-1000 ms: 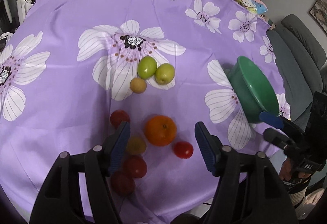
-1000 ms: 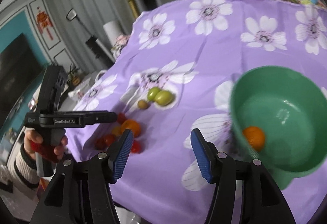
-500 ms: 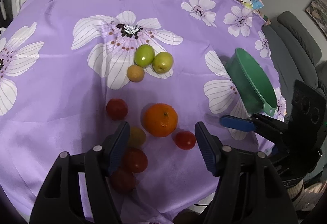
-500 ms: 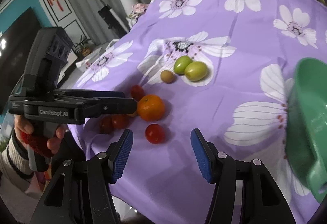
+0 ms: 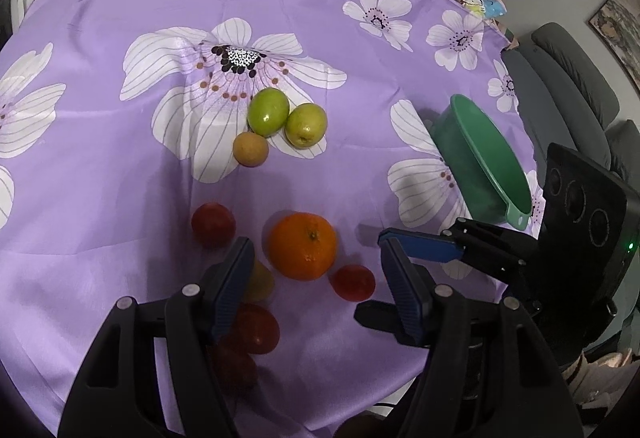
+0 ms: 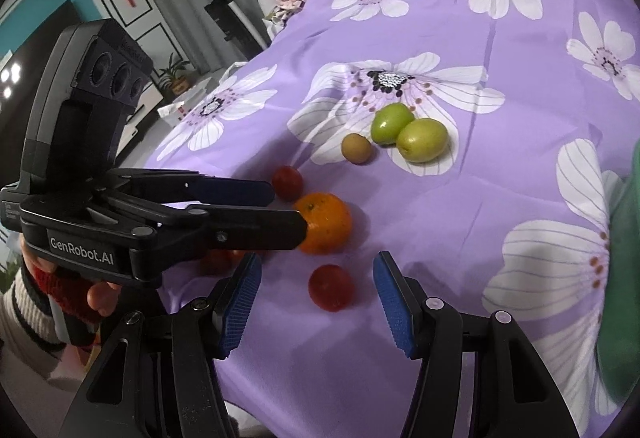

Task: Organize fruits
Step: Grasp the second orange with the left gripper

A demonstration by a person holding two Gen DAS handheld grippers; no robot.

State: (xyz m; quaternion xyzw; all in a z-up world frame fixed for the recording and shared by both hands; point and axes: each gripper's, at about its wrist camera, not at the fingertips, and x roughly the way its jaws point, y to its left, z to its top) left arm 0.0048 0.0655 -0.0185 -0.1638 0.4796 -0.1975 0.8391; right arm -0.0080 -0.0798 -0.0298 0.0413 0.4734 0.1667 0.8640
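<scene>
The left gripper [image 5: 316, 278], black with blue ribbed pads, hangs over the near part of a purple cloth printed with white flowers [image 5: 120, 166], its fingers [image 5: 234, 290] spread wide and gripping nothing. Between and just beyond its fingertips lies a round orange tangerine [image 5: 302, 245], with a small red tomato [image 5: 353, 282] just beside it toward the right finger; neither fruit is touched by a pad, as far as the left wrist view shows. The left finger partly covers a small yellowish fruit [image 5: 260, 280], and below that sit two more red tomatoes [image 5: 258, 328], one in shadow, while another red tomato [image 5: 213, 225] rests apart to the left of the tangerine. Farther up the cloth two green plum-like fruits [image 5: 268, 111] touch each other, with a small tan round fruit [image 5: 251, 149] against the left one. The right gripper [image 6: 318, 302] also has its fingers [image 6: 394, 310] apart and empty; in the right wrist view the small red tomato lies on the cloth between its tips, short of both pads. A green plastic bowl with a small handle tab [image 5: 480, 162] stands on the cloth's right side, well apart from the fruit. A hand [image 6: 100, 294] in a striped sleeve holds the left gripper's handle.
</scene>
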